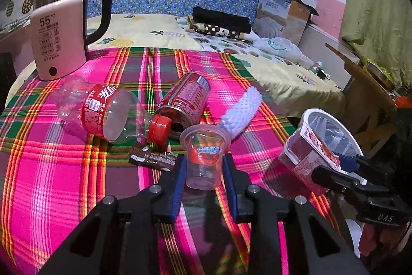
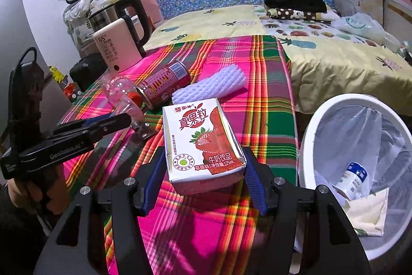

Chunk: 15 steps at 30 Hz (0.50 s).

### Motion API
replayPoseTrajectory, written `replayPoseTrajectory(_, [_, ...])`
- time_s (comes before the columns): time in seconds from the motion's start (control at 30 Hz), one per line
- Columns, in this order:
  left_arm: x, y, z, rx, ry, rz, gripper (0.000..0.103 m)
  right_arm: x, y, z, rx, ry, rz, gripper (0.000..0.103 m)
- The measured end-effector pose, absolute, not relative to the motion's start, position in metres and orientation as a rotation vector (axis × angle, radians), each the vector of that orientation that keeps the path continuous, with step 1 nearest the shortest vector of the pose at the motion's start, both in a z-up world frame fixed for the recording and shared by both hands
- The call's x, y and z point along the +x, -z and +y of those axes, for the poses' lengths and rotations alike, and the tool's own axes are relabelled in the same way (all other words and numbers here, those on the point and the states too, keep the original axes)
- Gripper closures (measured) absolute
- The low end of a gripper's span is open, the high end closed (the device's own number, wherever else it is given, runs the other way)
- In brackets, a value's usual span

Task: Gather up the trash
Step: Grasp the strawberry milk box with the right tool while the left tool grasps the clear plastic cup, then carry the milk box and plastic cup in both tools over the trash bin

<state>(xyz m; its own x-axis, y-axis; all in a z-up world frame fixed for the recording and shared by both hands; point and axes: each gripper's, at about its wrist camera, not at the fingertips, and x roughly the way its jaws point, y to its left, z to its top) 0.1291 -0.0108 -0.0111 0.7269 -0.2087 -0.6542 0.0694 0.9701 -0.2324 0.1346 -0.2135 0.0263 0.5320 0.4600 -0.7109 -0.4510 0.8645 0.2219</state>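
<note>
The left tongs point(image 1: 203, 166) squeeze the thin cup point(image 1: 204, 156); it may crush. The right tongs point(image 2: 203, 166) hold the milk box point(image 2: 203, 143), which could slip before the bin point(image 2: 309, 135) at three o'clock.

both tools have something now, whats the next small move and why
Probably swing the right tool with its milk carton over to the white bin and let go. The carton is already clamped and the bin stands open just beside it. The left tool grips a clear cup farther off.
</note>
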Motion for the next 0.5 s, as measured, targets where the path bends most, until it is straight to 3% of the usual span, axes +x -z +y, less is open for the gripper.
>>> replayPoseTrajectory(0.5, [0.097,-0.006,-0.041,-0.166,0.212,0.725,0.073,0.109,-0.041,-0.233,0.019,-0.466,0.809,0.044])
